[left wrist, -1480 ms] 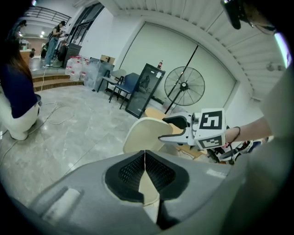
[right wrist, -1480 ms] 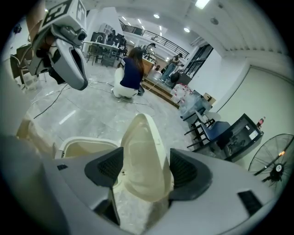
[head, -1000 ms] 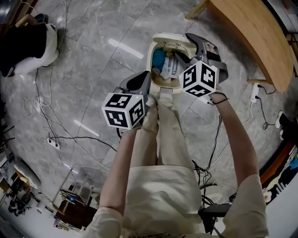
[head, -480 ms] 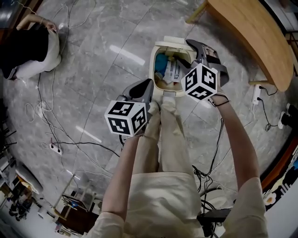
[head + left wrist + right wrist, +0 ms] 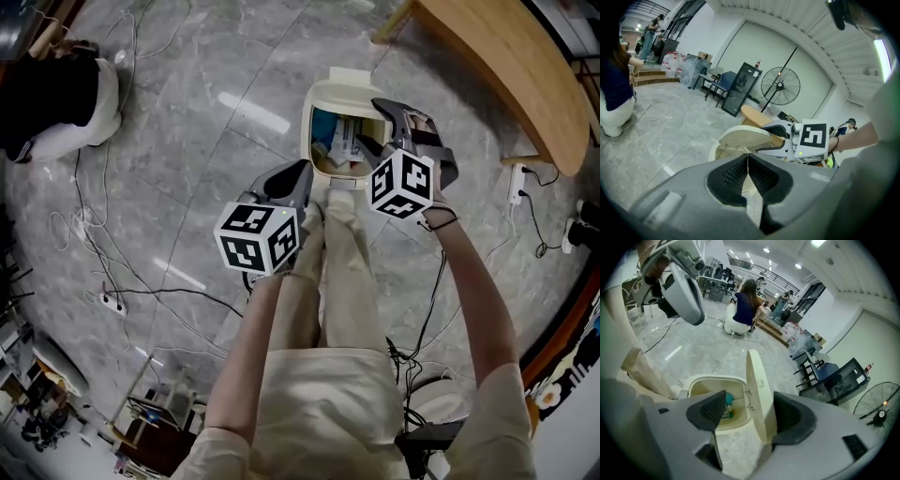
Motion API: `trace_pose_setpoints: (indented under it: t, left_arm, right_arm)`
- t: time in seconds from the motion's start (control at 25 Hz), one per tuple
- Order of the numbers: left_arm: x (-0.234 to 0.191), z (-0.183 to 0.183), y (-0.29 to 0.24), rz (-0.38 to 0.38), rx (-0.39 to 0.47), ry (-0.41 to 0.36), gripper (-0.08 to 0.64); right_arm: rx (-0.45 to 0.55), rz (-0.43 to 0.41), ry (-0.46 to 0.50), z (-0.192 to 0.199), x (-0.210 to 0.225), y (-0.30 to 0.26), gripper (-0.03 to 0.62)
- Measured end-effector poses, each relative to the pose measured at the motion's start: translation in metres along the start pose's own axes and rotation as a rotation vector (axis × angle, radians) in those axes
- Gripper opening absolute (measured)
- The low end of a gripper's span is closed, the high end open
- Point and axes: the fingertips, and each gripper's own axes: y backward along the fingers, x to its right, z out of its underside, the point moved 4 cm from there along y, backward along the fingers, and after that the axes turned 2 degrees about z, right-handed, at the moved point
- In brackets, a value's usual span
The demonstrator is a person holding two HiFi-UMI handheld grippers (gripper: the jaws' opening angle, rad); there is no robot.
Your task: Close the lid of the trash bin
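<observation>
Grey veined marble floor (image 5: 187, 131) is spread across the whole head view, and thin black cables (image 5: 103, 234) are strewn over it at the left. A curved light-wood worktop (image 5: 506, 66) is set at the upper right, well apart from the bin.

The cream plastic trash bin (image 5: 308, 141), rounded at its corners, is stood on the floor just ahead of the person's beige-trousered legs (image 5: 328, 272) and between the two claws. Its mouth is left uncovered. The flat cream hinged lid (image 5: 757, 390) is raised upright on the rim side farthest from the person, with its inner face turned toward the opening. A small raised rectangle can be seen on that face, and the hinge fittings are visible at its foot.

The grey right claw (image 5: 750, 413) is held released over the bin's right side. The lid's free edge is placed between its two black ribbed pads (image 5: 712, 411), but whether either pad touches the lid cannot be told.

The grey left claw (image 5: 747, 173) is clenched, its pads pressed together with nothing between them. It is held just beside the bin's near-left corner.

Inside the bin, a white printed packet (image 5: 349, 136) is laid beside a rounded teal object (image 5: 729, 401).
</observation>
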Motion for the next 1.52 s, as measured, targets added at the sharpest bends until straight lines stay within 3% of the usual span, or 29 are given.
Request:
trace_pose_setpoints:
  t: [0.4, 0.84, 1.12, 1.52]
  left_arm:
    - [0.003, 0.024, 0.002, 0.001, -0.021, 0.015, 0.023]
    - [0.012, 0.050, 0.003, -0.033, -0.030, 0.070, 0.023]
    - [0.019, 0.064, -0.003, -0.051, -0.023, 0.112, 0.023]
    - [0.022, 0.088, -0.017, -0.069, -0.057, 0.114, 0.023]
  right_arm:
    - [-0.006, -0.047, -0.016, 0.009, -0.045, 0.002, 0.299]
    - [-0.002, -0.164, -0.002, 0.021, -0.093, -0.001, 0.299]
    - [0.046, -0.240, -0.114, 0.029, -0.105, -0.005, 0.296]
    - [0.120, -0.289, -0.309, 0.041, -0.118, -0.017, 0.221]
